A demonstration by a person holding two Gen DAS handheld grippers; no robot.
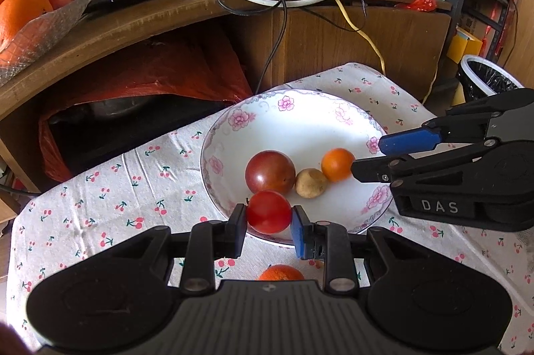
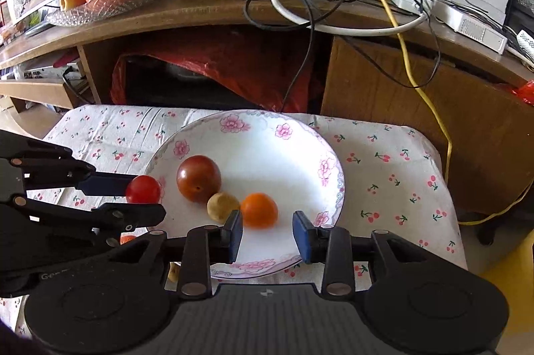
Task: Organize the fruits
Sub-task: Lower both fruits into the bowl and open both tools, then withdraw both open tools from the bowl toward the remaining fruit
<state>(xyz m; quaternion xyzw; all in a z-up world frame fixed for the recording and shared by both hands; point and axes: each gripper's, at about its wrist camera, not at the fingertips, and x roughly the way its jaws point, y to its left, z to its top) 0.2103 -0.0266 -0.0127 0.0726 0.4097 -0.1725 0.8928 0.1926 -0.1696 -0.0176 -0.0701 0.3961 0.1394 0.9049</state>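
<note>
Small red tomato (image 1: 268, 212) is clamped between the pads of the left tool (image 1: 269, 223), held at the near rim of the floral plate (image 1: 300, 118), apparently just above it. Right tool (image 2: 267, 233) is spread wide and holds nothing, with the small orange fruit (image 2: 259, 210) lying in the plate just ahead of its gap. Dark red tomato (image 1: 270, 172) and a small tan fruit (image 1: 311, 183) are also in the plate. One more orange fruit (image 1: 280, 273) is left on the cherry-print tabletop (image 1: 133, 188), near side. Step judged: placing. Next: tomato lowered into a free spot, released gently so a roll is avoided.
</note>
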